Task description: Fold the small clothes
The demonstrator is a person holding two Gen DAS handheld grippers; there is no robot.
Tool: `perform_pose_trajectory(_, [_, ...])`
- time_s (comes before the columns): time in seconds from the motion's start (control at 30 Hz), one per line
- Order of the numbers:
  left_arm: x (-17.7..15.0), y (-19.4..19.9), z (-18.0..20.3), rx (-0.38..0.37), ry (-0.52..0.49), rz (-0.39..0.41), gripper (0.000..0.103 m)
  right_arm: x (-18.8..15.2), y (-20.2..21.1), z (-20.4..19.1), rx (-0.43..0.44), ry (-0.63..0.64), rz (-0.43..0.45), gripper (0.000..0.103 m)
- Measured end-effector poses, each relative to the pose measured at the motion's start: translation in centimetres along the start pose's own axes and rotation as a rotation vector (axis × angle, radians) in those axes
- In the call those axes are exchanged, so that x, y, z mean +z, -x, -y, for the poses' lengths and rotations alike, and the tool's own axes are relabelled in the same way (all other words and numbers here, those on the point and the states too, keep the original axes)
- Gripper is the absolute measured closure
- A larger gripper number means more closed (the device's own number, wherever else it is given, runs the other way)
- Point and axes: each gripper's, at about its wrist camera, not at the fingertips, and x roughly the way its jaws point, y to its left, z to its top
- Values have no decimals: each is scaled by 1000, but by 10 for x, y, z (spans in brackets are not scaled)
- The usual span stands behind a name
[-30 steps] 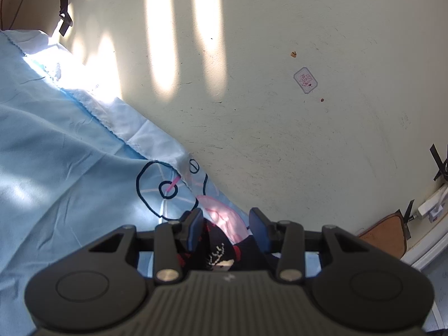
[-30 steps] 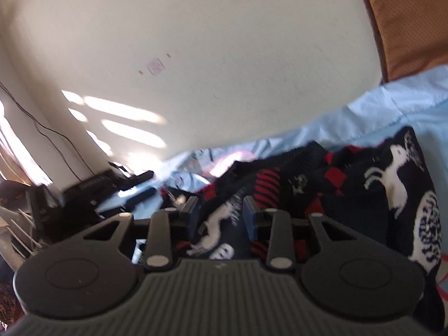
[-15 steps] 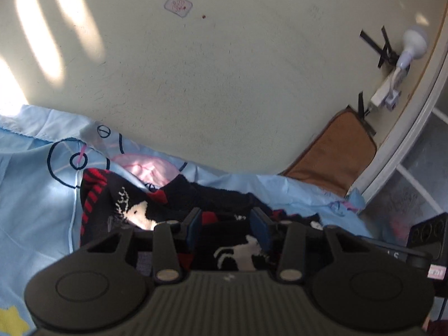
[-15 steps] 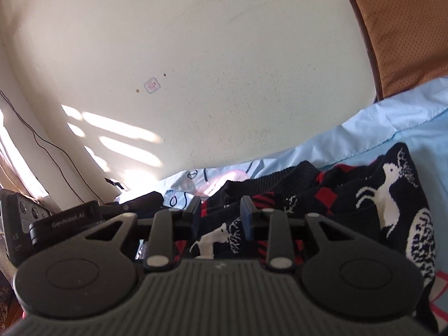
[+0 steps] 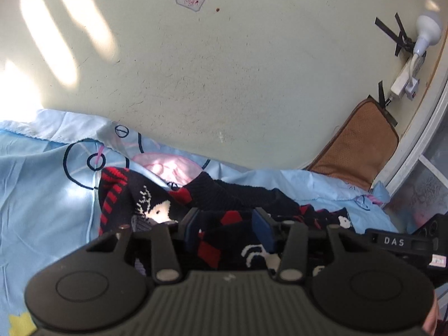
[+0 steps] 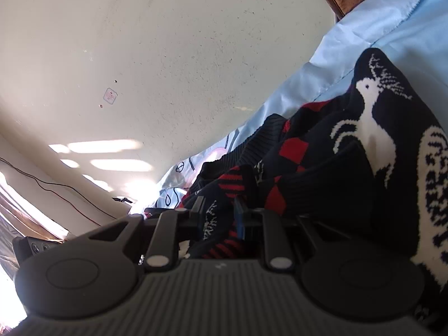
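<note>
A dark knitted sweater (image 5: 240, 193) with red checks and white animal figures lies bunched on a light blue sheet (image 5: 42, 196). My left gripper (image 5: 226, 224) hovers low over its near part. Its jaws are opening, with a fold of the knit between them and no clear pinch. In the right wrist view the same sweater (image 6: 350, 173) fills the right side on the blue sheet (image 6: 350, 56). My right gripper (image 6: 218, 207) is closing on a red-striped fold, and the fabric fills the narrow gap between its pads.
A cream wall (image 5: 224, 84) rises just behind the sheet. A brown cushion (image 5: 355, 151) leans in the right corner under a taped bulb and power strip (image 5: 425, 30). The other gripper's black body (image 5: 400, 242) sits at the right edge. A cable (image 6: 56, 193) runs along the wall.
The left view swung right along the sheet and rolled, and its jaws widened over the sweater. The right gripper sank closer to the sweater, rolled, and its jaws narrowed onto a fold.
</note>
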Motion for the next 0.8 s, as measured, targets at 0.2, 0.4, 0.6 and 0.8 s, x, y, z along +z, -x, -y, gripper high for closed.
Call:
perform_pose_trajectory(0.2, [-1,-16,-4,65,9,-84,54,1,2,2,4,-6,4,78])
perform_pose_trajectory(0.4, [-3,-17,-2,63,-10,-84,47,1,4,3,8,-11,8,77])
perform_pose_trajectory(0.6, [-3,-18,-1,65,-20,-89,44,1,5,2,9,-12,11,77])
perform_pose_trajectory(0.8, [-3,-18,-1,36,-15,-93,29,0,7,1,16,-4,23,73])
